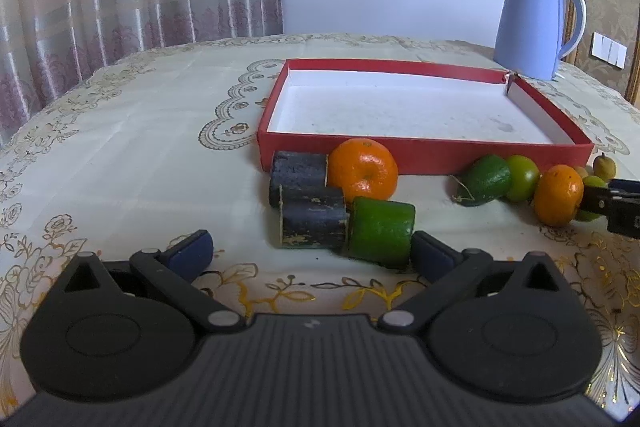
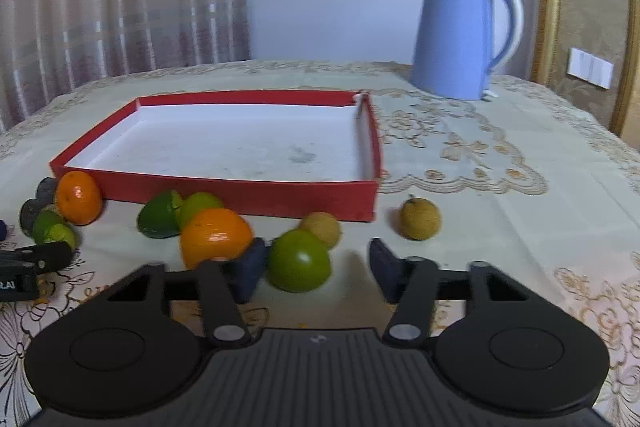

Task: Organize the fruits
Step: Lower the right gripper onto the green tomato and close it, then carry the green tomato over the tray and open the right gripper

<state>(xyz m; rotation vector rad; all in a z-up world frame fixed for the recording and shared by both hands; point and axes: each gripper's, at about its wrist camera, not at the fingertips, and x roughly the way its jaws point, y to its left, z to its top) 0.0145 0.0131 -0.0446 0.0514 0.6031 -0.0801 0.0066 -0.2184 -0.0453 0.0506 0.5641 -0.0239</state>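
An empty red box (image 1: 420, 157) (image 2: 240, 193) with a white inside lies on the table. In the left wrist view, an orange (image 1: 362, 169), two dark cylinders (image 1: 312, 223) and a green cylinder (image 1: 380, 233) lie in front of it. My left gripper (image 1: 312, 253) is open; its right finger touches the green cylinder. In the right wrist view, my right gripper (image 2: 316, 267) is open around a green round fruit (image 2: 299, 261), with an orange (image 2: 216, 235) beside its left finger. Other green fruits (image 2: 160, 213) and two small brown fruits (image 2: 420, 219) lie nearby.
A blue kettle (image 1: 532, 23) (image 2: 460, 35) stands behind the box at the right. Curtains hang at the left. The floral tablecloth (image 1: 120, 147) covers the table, and a gold-framed edge stands at the far right.
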